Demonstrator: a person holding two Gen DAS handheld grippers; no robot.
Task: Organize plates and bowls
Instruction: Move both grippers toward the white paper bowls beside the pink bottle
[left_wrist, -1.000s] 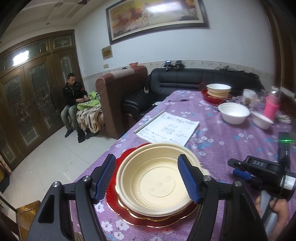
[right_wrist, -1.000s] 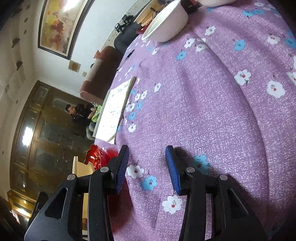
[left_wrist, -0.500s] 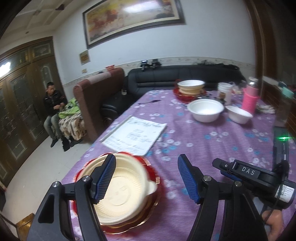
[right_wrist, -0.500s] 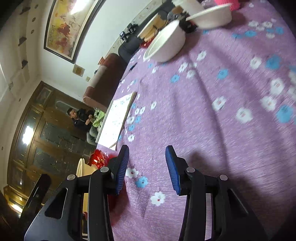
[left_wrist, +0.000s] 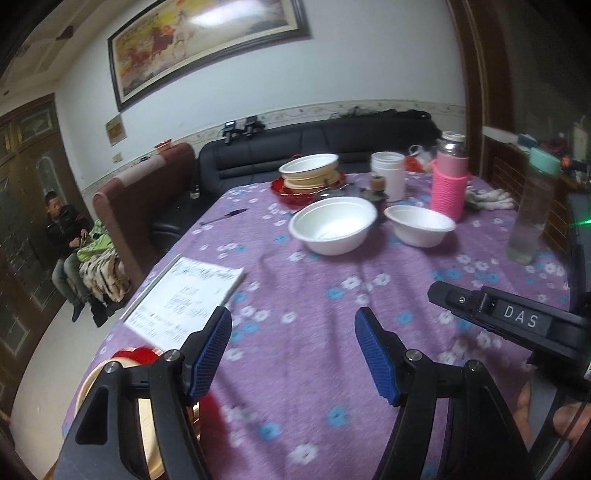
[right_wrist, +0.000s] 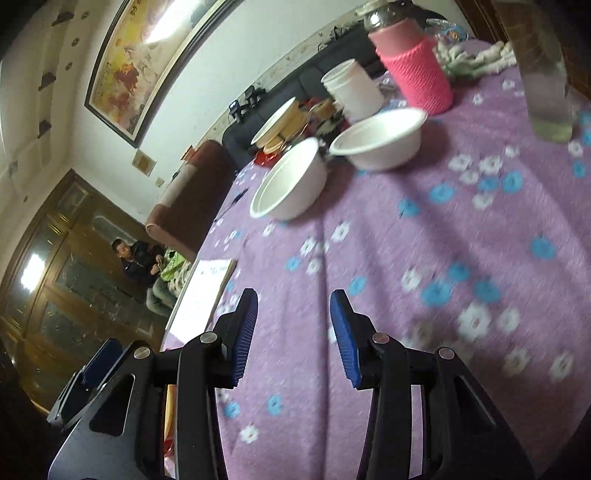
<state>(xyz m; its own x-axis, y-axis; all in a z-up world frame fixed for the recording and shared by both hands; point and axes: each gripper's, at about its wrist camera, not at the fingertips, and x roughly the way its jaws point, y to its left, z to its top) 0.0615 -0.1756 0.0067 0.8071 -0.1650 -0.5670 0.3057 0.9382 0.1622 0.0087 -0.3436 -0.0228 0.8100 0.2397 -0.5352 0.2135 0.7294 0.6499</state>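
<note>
**Grippers swing toward the white bowls**

Both grippers have moved off the stacked plates (left_wrist: 140, 354), maybe still at the near counter (left_wrist: 406, 266) edge. Two white bowls (left_wrist: 334, 225) wait ahead. Left gripper (left_wrist: 291, 354) is wide open, empty. Right gripper (right_wrist: 293, 332) is half open, empty.

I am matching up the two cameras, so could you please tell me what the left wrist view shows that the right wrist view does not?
Only the left wrist view shows the red plate at the near table edge and the pen.

Only the right wrist view shows the right gripper head-on, open and empty.

Both show the two white bowls, the pink-sleeved bottle, the notebook and the far stack of dishes.
</note>
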